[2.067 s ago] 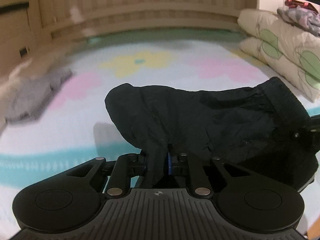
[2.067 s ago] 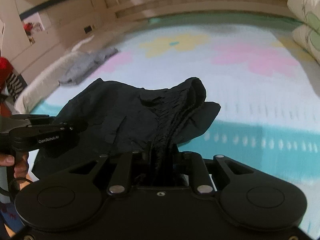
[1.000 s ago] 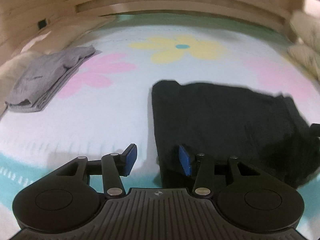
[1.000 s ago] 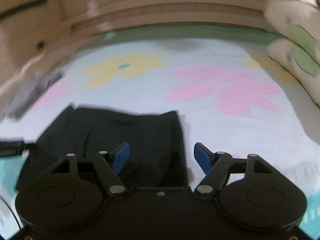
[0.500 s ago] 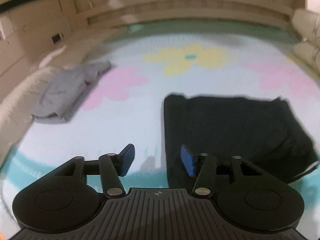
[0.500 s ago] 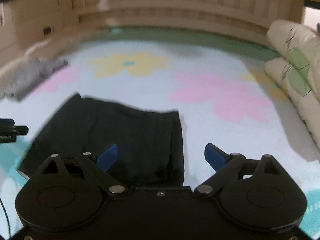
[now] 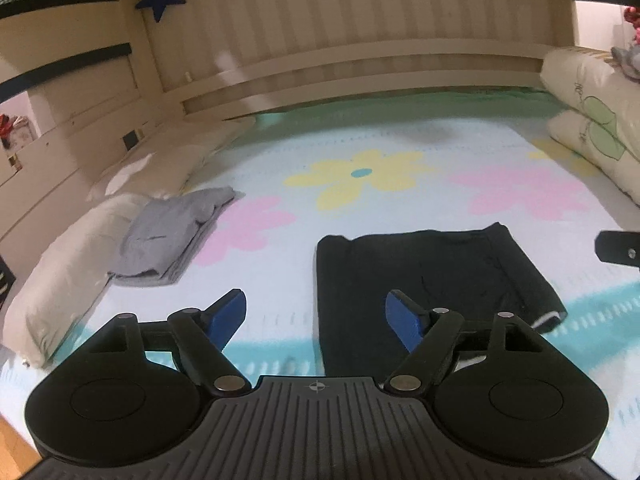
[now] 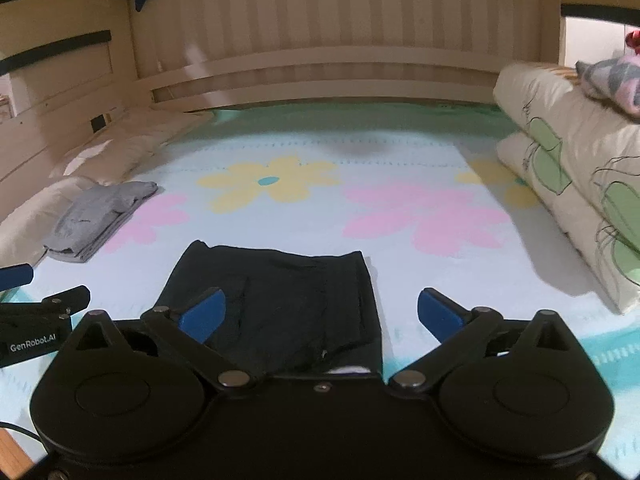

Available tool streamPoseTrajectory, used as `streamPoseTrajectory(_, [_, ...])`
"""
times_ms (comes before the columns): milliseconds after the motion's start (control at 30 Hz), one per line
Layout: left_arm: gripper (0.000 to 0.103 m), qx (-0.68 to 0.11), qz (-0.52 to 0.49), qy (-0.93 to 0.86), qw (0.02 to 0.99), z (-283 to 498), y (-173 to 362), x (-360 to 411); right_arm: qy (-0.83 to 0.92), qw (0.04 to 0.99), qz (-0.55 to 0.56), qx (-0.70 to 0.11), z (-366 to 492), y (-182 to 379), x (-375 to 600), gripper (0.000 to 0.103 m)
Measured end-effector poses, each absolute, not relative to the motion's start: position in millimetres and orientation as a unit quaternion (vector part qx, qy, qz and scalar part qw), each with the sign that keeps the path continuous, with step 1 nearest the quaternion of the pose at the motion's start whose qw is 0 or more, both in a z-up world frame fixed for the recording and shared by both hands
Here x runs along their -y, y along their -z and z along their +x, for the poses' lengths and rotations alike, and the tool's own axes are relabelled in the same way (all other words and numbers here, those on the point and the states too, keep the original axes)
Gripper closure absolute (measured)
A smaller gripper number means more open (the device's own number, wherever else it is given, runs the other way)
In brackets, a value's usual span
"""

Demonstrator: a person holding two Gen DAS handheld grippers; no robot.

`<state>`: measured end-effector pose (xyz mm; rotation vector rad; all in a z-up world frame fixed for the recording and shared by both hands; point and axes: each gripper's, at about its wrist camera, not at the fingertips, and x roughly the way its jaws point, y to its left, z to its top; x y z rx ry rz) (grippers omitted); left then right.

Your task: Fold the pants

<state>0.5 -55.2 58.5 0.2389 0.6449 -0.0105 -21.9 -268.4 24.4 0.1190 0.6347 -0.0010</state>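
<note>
Lying folded flat on the flowered bedspread [image 7: 400, 216], black pants [image 7: 432, 268] rest untouched.

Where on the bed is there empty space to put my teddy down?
The biggest bare patch is the middle of the flowered sheet, between the black pants in front and the headboard behind. There is also room between the pants and the gray folded clothes. The right edge is crowded with stacked bedding.
</note>
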Motion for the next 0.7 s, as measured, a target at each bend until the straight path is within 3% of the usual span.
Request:
streamPoseTrajectory(300, [0.027, -0.324, 0.143, -0.028, 0.935, -14.2, -58.7, 60.5, -0.003, 0.942, 0.095, -0.321, -27.5, -7.7, 276.4, 0.001])
streamPoseTrajectory(533, [0.027, -0.352, 0.099, -0.029, 0.93, -10.0, -49.1, 64.3, -0.035, 0.951, 0.022, -0.305, -17.4, -15.4, 272.0, 0.001])
streamPoseTrajectory(700, [0.027, -0.358, 0.104, -0.025, 0.927, -14.4, -50.2, 75.0, -0.05, 0.944, 0.085, -0.314, -19.2, -21.5, 287.3, 0.001])
